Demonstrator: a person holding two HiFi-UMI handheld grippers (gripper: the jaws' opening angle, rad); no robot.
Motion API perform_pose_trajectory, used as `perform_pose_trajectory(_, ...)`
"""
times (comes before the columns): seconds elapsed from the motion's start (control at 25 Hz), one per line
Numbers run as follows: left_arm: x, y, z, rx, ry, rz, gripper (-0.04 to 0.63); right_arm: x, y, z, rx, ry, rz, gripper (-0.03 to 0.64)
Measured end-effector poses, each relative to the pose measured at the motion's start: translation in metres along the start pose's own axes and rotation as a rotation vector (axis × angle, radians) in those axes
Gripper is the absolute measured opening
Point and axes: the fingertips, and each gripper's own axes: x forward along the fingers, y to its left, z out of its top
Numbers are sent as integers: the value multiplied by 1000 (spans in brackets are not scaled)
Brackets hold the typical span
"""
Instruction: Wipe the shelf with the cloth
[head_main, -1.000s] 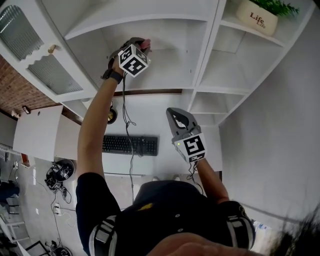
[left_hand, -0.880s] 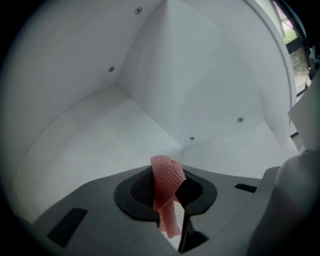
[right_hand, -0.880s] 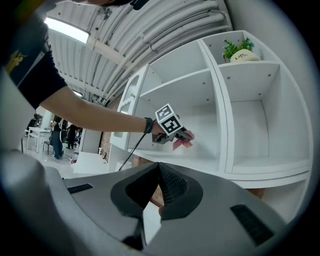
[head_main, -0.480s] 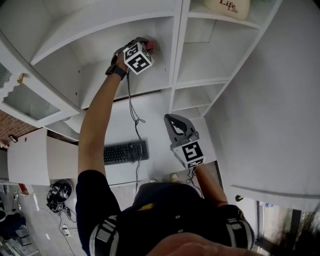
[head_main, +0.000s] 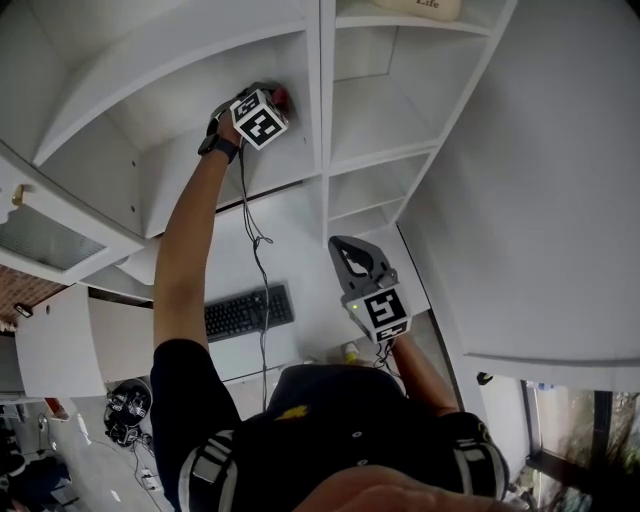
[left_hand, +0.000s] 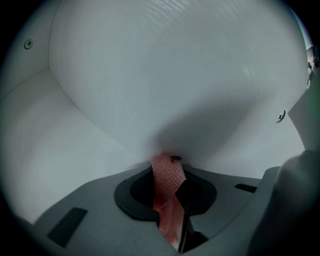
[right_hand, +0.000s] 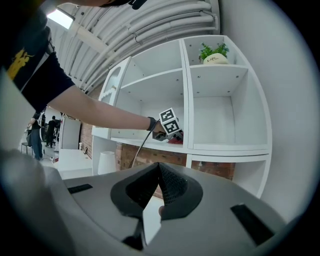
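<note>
Where the person's left arm reaches up into the white shelf unit (head_main: 322, 120), the left gripper (head_main: 276, 98) sits at about eleven o'clock in the head view. Its jaws are clamped shut on a pinkish-red knit cloth (left_hand: 168, 176). The cloth's free end is pressed against a white surface inside the wide compartment, close to the upright divider. This is probably where the board meets the back wall, though the close view is too plain to be sure.

The right gripper (head_main: 345, 248) hangs well apart from the shelf, near the centre of the head view, with its jaws together on nothing.

In the right gripper view, at one o'clock, the top right compartment holds a pale pot (right_hand: 213, 59) with a green plant (right_hand: 212, 50) in it. A black keyboard (head_main: 237, 312) lies on the desk at eight o'clock in the head view.
</note>
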Motion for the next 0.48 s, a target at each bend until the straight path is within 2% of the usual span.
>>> perform_pose_trajectory(0.48,-8,-3,-28,-4,54,5,83,14,23,1,8,-1,68,5)
